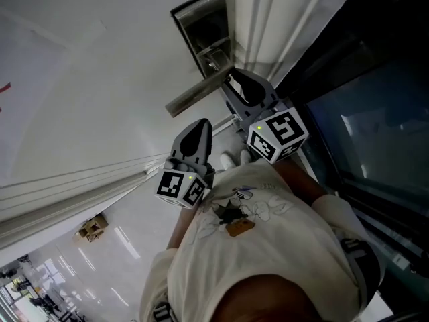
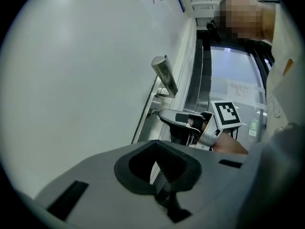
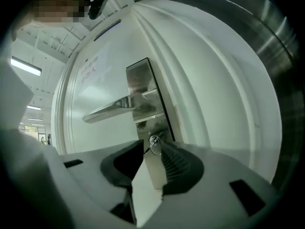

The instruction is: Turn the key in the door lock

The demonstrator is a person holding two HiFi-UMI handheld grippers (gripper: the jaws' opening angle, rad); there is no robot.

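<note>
A steel lock plate (image 1: 204, 29) with a lever handle (image 1: 198, 92) sits on the white door. The small key (image 3: 154, 144) sticks out of the plate (image 3: 140, 82) just under the lever (image 3: 112, 109). My right gripper (image 3: 152, 149) points level at it, and the key stands between its fingertips with a gap still showing, so the jaws are open. The head view shows the right gripper (image 1: 231, 79) right at the plate's lower end. My left gripper (image 1: 201, 127) hangs back below the lever, shut and empty, off the door. From the left gripper (image 2: 155, 159) I see the right gripper (image 2: 164, 114) at the key (image 2: 152, 112).
White door-frame mouldings run beside the plate, with a dark glass panel (image 1: 375, 113) beyond them on the right. The person's white shirt (image 1: 261, 233) fills the lower head view. A cardboard box (image 1: 92, 228) lies on the floor at lower left.
</note>
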